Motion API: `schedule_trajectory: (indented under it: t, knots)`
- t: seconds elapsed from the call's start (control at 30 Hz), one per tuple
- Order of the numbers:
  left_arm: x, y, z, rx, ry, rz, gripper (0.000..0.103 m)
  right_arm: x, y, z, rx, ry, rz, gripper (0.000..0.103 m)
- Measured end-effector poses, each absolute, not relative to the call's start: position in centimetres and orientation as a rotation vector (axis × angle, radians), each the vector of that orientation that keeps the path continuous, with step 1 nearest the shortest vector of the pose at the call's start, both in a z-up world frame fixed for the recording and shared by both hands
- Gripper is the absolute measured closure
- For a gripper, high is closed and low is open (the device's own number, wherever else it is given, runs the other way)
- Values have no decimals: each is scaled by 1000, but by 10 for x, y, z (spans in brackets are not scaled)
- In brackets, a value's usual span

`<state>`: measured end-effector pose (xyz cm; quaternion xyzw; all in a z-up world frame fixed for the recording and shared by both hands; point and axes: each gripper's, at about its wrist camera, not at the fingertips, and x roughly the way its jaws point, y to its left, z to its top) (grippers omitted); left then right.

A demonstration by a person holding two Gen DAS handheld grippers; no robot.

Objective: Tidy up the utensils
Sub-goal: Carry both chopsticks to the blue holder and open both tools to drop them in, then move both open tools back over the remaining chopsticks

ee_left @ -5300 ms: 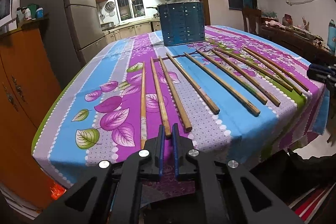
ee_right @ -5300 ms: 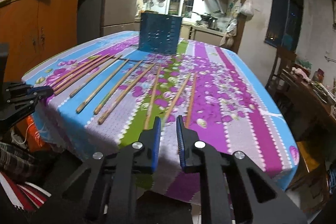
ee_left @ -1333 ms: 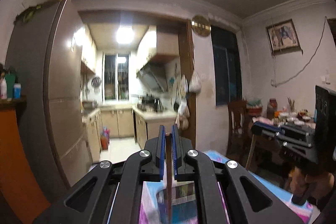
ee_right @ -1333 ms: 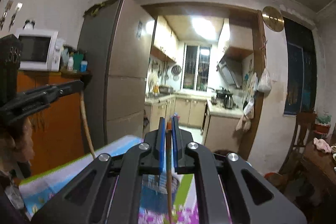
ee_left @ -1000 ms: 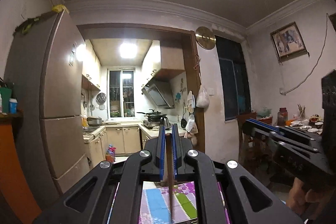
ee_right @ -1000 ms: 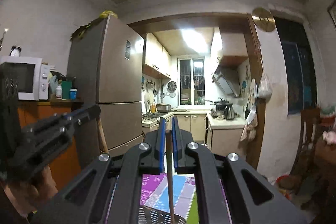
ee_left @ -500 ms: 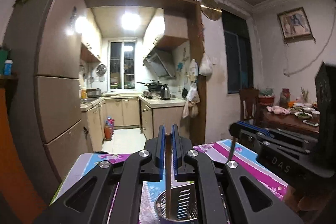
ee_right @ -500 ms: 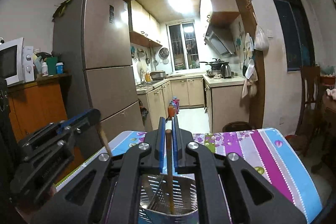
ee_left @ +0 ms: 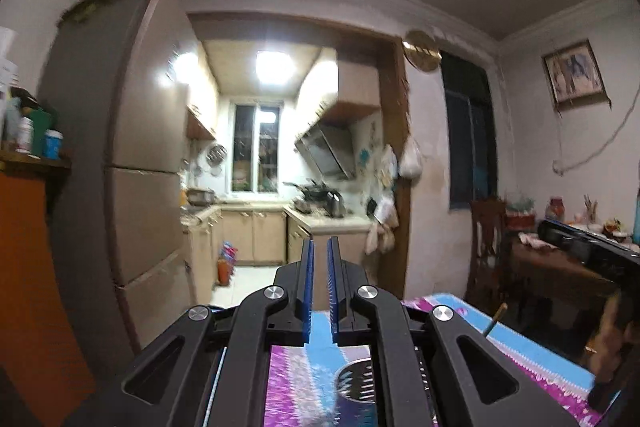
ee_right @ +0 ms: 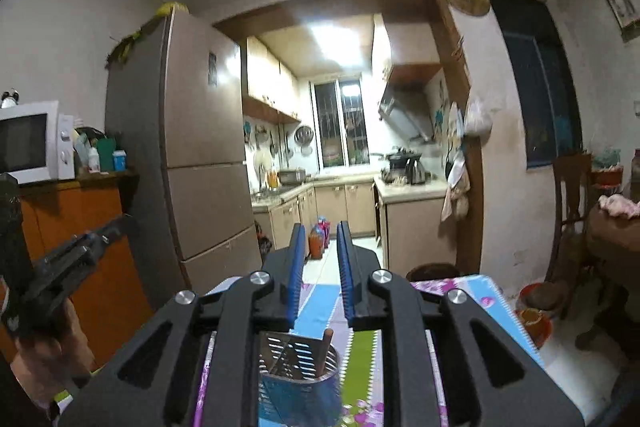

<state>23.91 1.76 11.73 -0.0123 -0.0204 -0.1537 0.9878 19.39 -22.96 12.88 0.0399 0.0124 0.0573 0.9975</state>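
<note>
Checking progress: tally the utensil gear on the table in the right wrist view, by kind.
Utensil holder: 1
Chopsticks standing in it: 2 (the other leans, dimly seen)
Total: 3
</note>
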Motion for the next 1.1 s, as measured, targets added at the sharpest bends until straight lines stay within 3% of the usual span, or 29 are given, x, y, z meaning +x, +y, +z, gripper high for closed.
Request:
schedule_trajectory:
  t: [0.23, 0.3, 0.37, 0.87, 1.1]
  knots:
    - [146, 58, 116, 22, -64, -298, 95, 91, -258, 127, -11, -7, 75, 76]
    - [119, 67, 106, 48, -34, -292, 82, 65, -261, 121, -36, -4, 69, 74]
    - [94, 76, 93, 76, -5, -280, 78, 40, -263, 111, -61, 15, 60, 73]
    - [-11, 66, -55, 135, 398, -420, 79, -34, -203, -30, -146, 351, 75, 72]
    - [-34, 24, -97, 232, 474, -450, 82, -43, -170, -79, -159, 457, 181, 76]
